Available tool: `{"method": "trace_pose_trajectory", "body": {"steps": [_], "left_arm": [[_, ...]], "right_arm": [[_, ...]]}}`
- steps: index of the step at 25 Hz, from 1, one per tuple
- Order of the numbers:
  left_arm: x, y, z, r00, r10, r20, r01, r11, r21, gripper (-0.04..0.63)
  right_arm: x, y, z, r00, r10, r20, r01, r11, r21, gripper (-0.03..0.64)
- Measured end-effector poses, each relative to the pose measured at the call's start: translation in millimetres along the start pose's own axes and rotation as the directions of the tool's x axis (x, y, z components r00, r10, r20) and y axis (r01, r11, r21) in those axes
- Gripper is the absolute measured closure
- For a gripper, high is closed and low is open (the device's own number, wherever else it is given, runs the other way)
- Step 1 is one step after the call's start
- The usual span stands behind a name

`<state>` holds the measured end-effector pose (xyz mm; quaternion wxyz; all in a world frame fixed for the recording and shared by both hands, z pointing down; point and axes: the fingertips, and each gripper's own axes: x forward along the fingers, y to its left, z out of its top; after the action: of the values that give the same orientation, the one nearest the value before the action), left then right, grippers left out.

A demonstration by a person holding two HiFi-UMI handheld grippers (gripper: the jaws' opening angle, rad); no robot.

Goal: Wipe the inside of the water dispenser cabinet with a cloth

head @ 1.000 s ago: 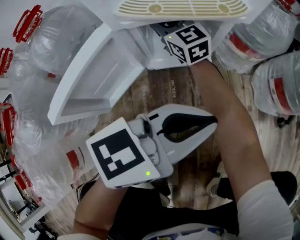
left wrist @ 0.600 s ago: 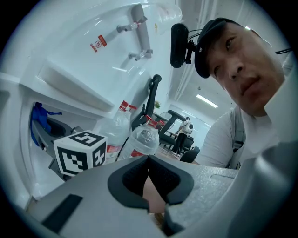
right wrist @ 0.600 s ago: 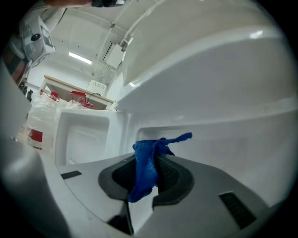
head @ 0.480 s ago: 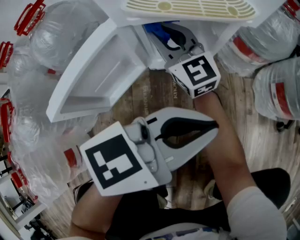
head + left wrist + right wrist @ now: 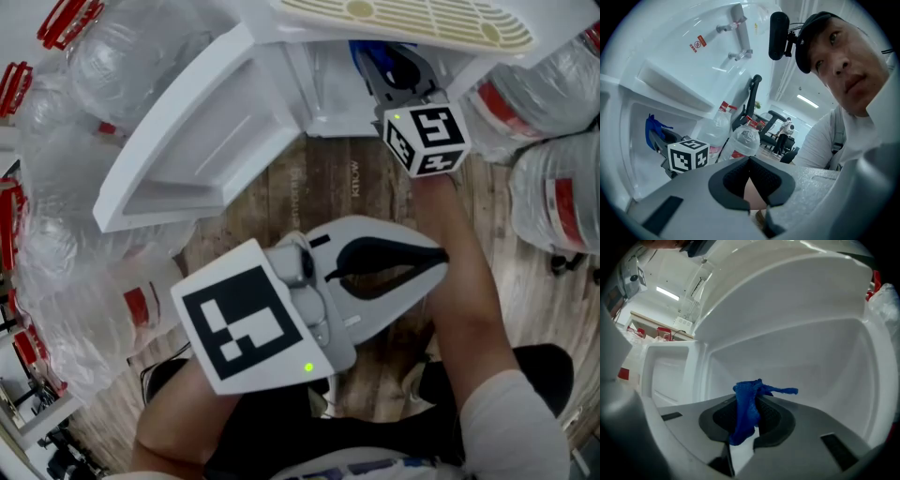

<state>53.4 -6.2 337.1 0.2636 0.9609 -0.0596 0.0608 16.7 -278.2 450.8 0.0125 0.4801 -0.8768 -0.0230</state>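
1. The right hand-held gripper [image 5: 751, 405] is clamping a blue cloth [image 5: 746, 412] inside the white cabinet [image 5: 815, 357], upper centre of the frame
2. The left hand-held gripper [image 5: 437, 259] is hovering at the centre, jaws together

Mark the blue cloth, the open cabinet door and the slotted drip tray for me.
Blue woven cloth [image 5: 746, 411]: right gripper view, on its bunched middle fold.
White open cabinet door [image 5: 202, 141]: head view, on its recessed inner panel.
Beige slotted drip tray [image 5: 403, 17]: head view, on the grille's middle.
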Motion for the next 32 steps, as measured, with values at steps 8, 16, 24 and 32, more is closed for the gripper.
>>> {"method": "trace_pose_trajectory", "body": {"steps": [8,16,24,32], "left_arm": [[-3,0,10,1.000,0.006,0.029,-0.007,1.000,0.008,0.592],[-9,-2,11,0.999,0.005,0.046,-0.006,1.000,0.022,0.592],[-10,2,0,0.999,0.025,0.031,-0.025,1.000,0.009,0.592],[-1,6,0,0.999,0.031,0.024,-0.031,0.999,0.011,0.592]], "right_arm": [[56,-8,-7,0.999,-0.017,-0.028,0.016,0.999,-0.036,0.545],[86,-17,-49,0.990,-0.089,-0.113,0.090,0.996,0.002,0.545],[89,-19,-108,0.972,-0.079,-0.223,0.088,0.996,0.031,0.545],[75,-22,-88,0.986,-0.081,-0.148,0.096,0.991,0.096,0.545]]}}
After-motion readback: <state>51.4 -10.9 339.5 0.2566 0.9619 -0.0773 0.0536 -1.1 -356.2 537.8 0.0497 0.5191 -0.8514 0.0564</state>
